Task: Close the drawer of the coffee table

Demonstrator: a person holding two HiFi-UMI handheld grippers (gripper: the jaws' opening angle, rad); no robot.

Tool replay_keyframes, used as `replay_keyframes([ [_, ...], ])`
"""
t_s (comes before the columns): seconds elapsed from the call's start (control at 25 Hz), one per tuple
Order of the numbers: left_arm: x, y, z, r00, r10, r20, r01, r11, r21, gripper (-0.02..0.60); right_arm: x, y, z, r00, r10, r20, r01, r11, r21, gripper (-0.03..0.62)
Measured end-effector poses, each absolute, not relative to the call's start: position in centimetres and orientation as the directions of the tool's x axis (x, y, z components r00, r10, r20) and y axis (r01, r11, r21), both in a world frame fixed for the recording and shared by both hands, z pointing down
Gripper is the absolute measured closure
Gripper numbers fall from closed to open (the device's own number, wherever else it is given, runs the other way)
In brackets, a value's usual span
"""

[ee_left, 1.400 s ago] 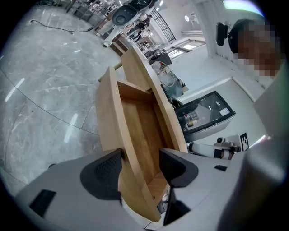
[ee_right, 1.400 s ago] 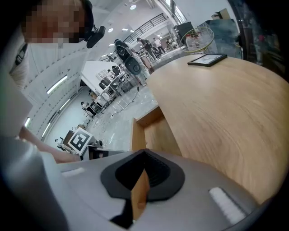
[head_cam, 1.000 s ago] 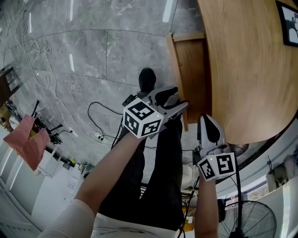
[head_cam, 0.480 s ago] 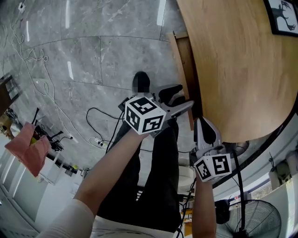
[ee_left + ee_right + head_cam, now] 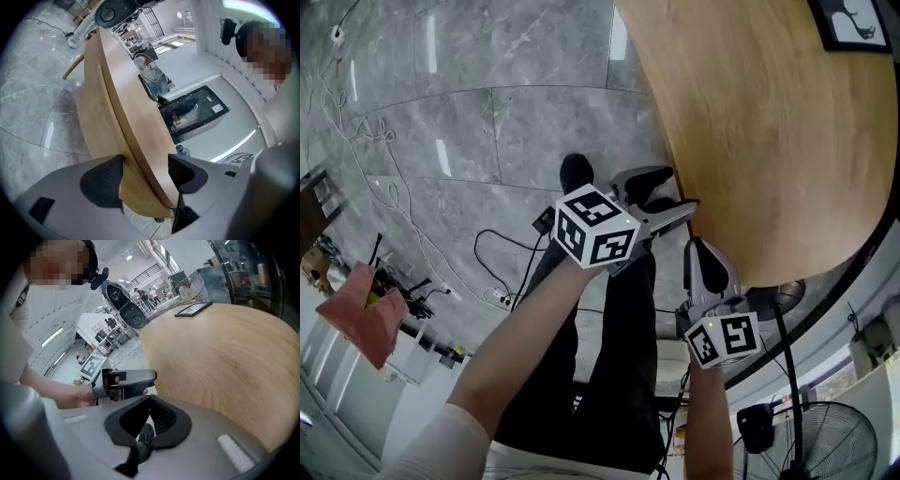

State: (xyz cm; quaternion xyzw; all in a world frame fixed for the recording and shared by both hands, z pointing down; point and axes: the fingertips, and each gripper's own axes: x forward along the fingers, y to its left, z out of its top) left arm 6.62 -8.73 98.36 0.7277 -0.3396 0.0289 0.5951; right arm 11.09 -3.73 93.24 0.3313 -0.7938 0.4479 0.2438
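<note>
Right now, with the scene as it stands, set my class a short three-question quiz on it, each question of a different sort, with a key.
1. True or false: the jaws of the right gripper are wide apart.
2. Choose one: what stands between the jaws of the left gripper? A) a cable B) the edge of the wooden table C) a cup
3. Fill in: in the head view, the cloth at the left edge is ____ in colour.

Key
1. False: they are together, with nothing held.
2. B: those jaws have just been opening and stand apart around the edge.
3. Pink.
</note>
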Motion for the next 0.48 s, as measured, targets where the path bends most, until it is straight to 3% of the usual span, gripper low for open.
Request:
replay_keyframes([
  [0.48,8.9,-10.5,98.4,0.78,-0.468,0.416,-0.518,-0.109,0.849,0.287,13.2,-4.0,94.2,-0.65,-0.337,0.681,-0.759,0.343,-0.554,0.583],
])
